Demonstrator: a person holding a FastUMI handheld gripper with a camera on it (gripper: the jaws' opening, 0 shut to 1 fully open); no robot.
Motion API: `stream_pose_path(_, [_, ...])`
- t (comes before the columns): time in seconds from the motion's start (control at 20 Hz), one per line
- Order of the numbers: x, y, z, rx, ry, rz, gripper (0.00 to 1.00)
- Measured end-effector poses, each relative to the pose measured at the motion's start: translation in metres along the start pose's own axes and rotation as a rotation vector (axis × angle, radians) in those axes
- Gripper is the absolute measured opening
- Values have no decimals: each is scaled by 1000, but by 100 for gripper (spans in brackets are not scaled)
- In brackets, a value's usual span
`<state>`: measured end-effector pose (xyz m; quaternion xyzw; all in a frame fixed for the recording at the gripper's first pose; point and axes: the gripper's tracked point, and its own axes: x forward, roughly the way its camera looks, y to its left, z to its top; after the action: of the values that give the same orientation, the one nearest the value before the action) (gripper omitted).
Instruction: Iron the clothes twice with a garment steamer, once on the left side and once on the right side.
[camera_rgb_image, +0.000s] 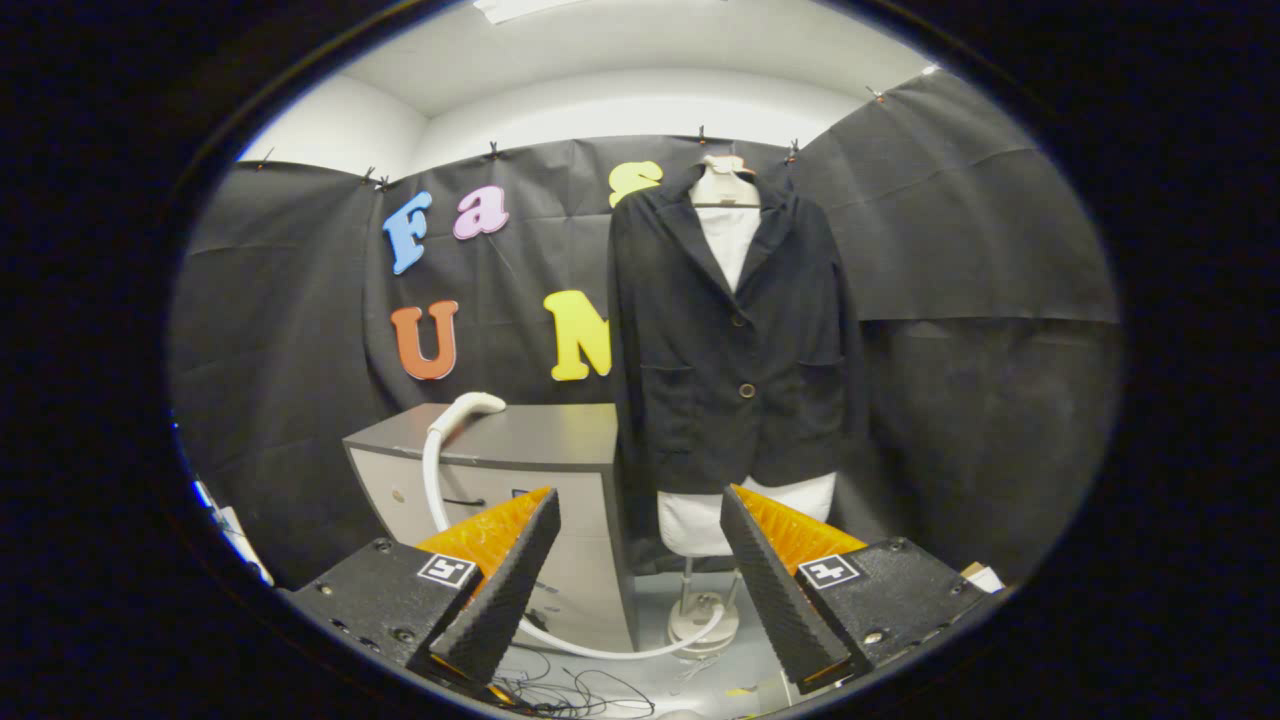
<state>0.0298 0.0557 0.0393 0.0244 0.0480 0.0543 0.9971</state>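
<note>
Tongs (640, 560) stood apart, wide gap, nothing between the fingers. Landmark: dress form (727, 235) on a pole stand, seen through the gap and beyond the fingertips. Dark blazer (735, 340) hung on the dress form, front closed at one button (747, 390), lapels open over the pale torso, hem above the form's lower edge. Round stand base (703, 618) sat on the floor under the form, between the two fingers.

Garment steamer head (478, 403) lay on top of a grey drawer cabinet (540, 470), just beside the dress form on the side away from the bare wall. Its white hose (432, 480) dropped down the cabinet front and curved along the floor to the stand base. Thin dark cables (580, 690) lay loose on the floor nearer the tongs than the form.
</note>
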Motion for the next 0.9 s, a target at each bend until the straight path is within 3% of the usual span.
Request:
stream_pose_path(0.15, [71, 58, 25, -20, 18, 60, 100])
stream_pose_path(0.5, [184, 181, 52, -60, 102, 238, 100])
stream_pose_path(0.9, [307, 308, 34, -142, 239, 345, 100])
